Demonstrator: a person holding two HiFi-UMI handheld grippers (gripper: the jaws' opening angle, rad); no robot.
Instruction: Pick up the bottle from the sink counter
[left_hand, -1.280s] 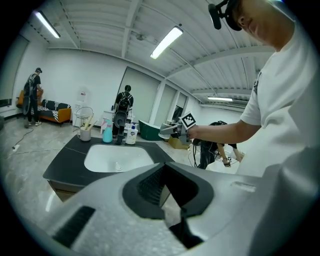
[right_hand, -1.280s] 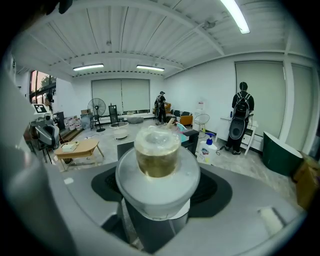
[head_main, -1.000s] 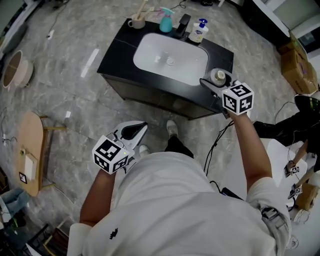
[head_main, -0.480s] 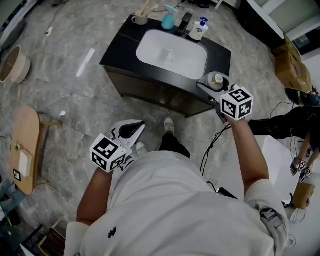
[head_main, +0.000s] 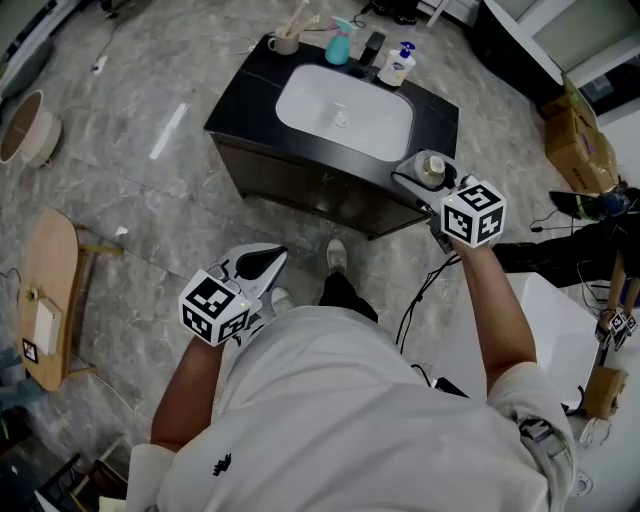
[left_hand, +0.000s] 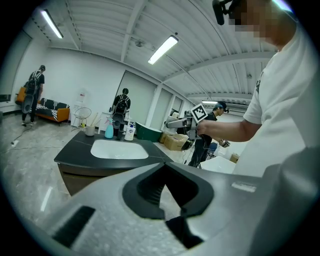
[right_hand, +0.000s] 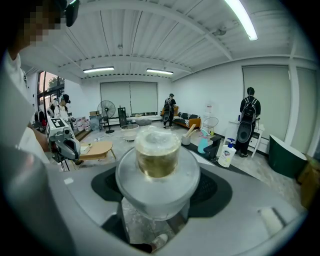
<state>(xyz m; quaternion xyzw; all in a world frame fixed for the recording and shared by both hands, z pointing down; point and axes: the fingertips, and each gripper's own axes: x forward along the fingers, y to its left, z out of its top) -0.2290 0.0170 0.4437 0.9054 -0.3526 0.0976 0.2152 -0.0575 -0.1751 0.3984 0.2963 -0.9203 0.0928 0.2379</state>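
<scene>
A clear bottle (head_main: 432, 167) with a gold cap sits upright between the jaws of my right gripper (head_main: 420, 172), which is shut on it, over the front right corner of the black sink counter (head_main: 240, 100). In the right gripper view the bottle (right_hand: 157, 165) fills the space between the pads of that gripper (right_hand: 157, 200). My left gripper (head_main: 262, 262) hangs low by the person's left side, well short of the counter, jaws shut with nothing in them. In the left gripper view its tips (left_hand: 165, 215) meet, and the counter (left_hand: 80, 152) lies ahead.
A white basin (head_main: 345, 98) is set into the counter. A cup of brushes (head_main: 286, 42), a teal spray bottle (head_main: 339, 44), a black tap (head_main: 370, 48) and a white pump bottle (head_main: 398, 66) line its back edge. A wooden stool (head_main: 45, 300) stands left, cardboard boxes (head_main: 580, 140) right.
The counter has slid farther away in the head view as the person drew back. The right gripper came along with the bottle still in it. The left gripper stays shut.
</scene>
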